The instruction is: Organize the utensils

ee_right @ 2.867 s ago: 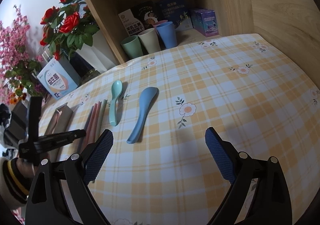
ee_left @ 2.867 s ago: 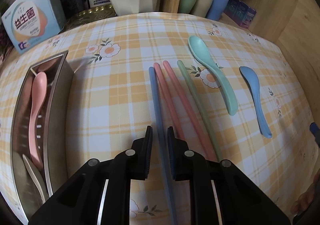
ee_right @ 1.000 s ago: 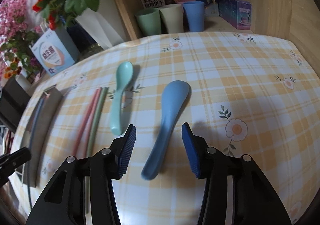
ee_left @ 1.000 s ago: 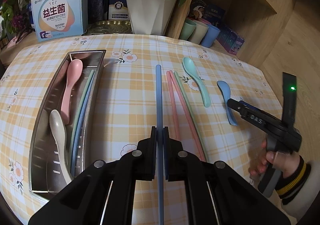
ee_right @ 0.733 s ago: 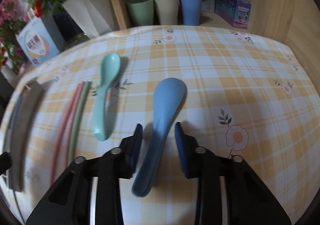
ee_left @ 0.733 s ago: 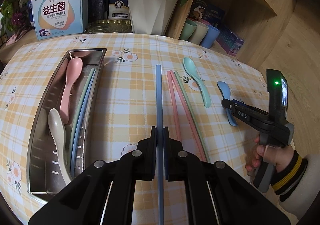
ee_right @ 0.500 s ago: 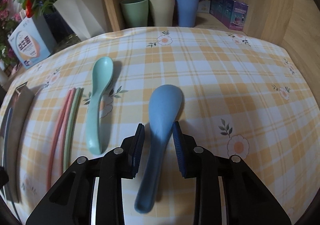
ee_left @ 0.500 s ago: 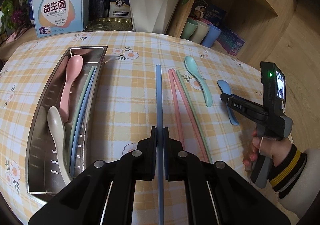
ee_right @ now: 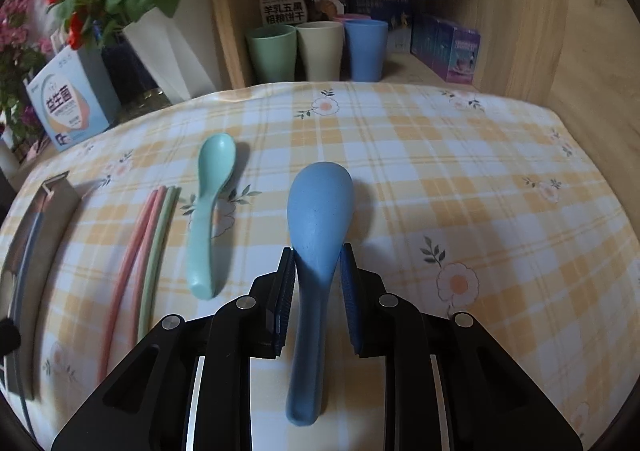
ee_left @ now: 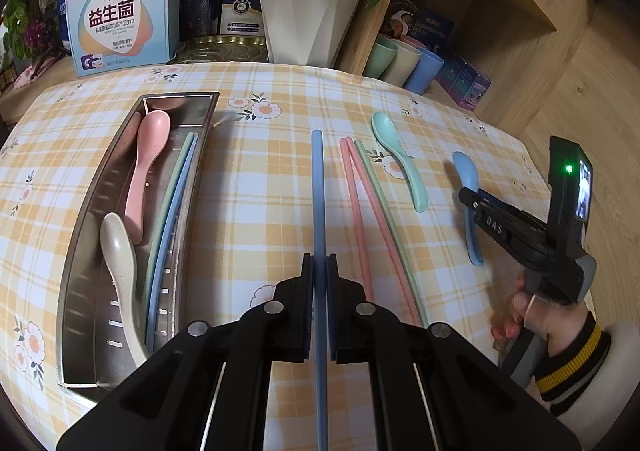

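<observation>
My left gripper [ee_left: 319, 265] is shut on a blue chopstick [ee_left: 318, 195] and holds it above the checked tablecloth. My right gripper [ee_right: 318, 263] is closed around the neck of a blue spoon [ee_right: 316, 219], pads touching its sides; the spoon also shows in the left wrist view [ee_left: 468, 187]. A metal tray [ee_left: 98, 251] at the left holds a pink spoon [ee_left: 146, 167], a cream spoon [ee_left: 120, 271] and a green and a blue chopstick. Two pink chopsticks [ee_left: 356, 211], a green chopstick [ee_left: 384, 207] and a mint spoon [ee_left: 396, 155] lie on the cloth.
A white flower pot [ee_left: 308, 19], a light blue box [ee_left: 120, 27] and three cups [ee_right: 316, 47] stand along the back by a wooden shelf. A wooden wall [ee_right: 560, 31] bounds the right side.
My right gripper has moved in over the blue spoon and closed from wide open onto its neck. My left gripper has lifted the blue chopstick off the cloth.
</observation>
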`<action>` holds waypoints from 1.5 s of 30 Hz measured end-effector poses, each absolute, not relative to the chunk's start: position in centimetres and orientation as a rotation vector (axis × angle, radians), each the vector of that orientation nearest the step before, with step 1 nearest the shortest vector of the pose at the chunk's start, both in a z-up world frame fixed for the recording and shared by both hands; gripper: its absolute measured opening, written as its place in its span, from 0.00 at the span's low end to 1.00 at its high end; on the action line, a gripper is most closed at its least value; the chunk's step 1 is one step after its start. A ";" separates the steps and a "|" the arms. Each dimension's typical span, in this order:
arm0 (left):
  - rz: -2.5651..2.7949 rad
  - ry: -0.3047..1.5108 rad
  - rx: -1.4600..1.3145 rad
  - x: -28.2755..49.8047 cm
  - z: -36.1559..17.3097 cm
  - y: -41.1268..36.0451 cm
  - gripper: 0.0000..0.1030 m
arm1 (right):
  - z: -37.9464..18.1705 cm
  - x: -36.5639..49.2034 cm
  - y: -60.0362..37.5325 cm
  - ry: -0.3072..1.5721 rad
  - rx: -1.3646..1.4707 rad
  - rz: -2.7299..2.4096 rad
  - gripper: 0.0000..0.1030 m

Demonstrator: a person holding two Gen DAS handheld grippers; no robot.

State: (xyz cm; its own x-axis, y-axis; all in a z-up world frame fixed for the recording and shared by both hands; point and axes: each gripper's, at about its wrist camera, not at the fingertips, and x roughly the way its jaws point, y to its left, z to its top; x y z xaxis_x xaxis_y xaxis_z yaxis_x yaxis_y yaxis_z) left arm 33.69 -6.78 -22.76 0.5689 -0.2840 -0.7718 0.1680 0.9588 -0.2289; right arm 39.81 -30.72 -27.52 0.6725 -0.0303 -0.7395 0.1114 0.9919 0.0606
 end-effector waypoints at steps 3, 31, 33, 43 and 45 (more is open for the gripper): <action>-0.263 0.924 -0.136 33.5 -22.4 -6.6 0.06 | -27.2 38.4 -30.8 0.825 0.140 -0.080 0.22; -0.235 0.891 -0.138 30.3 -20.1 -4.0 0.06 | -24.3 30.8 -28.0 0.778 0.306 0.073 0.00; -0.236 0.891 -0.142 30.2 -20.0 -4.0 0.06 | -24.7 30.8 -28.0 0.799 0.311 0.070 0.00; -0.239 0.891 -0.144 29.9 -20.1 -4.0 0.06 | -26.3 31.8 -29.2 0.853 0.393 0.086 0.04; -0.238 0.890 -0.146 29.9 -20.1 -3.9 0.06 | -26.7 32.2 -29.1 0.867 0.395 0.092 0.04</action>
